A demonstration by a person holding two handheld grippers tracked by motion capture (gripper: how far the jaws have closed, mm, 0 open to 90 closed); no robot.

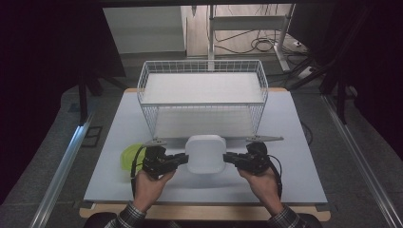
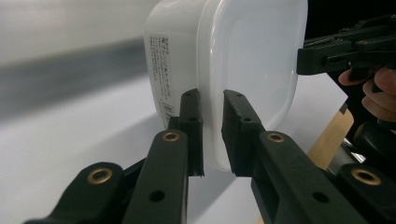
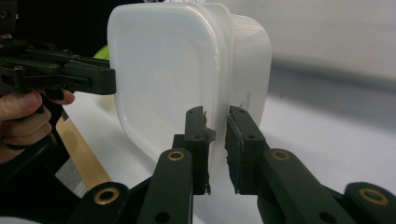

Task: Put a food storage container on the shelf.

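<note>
In the high view, a white lidded plastic container (image 1: 205,154) sits near the table's (image 1: 294,142) near edge, in front of the wire basket (image 1: 202,95), pinched at its left rim by the left gripper (image 1: 183,158) and at its right rim by the right gripper (image 1: 228,158). A green object (image 1: 127,156) lies to the left.

In the left gripper view, the jaws stand narrow, clamped on the container's (image 2: 224,56) lid rim.

In the right gripper view, the jaws likewise clamp the container (image 3: 187,79) at the rim. It looks light, smooth and slightly flexible, probably slippery; the protruding rim seems the surest hold, both sides kept level.
</note>
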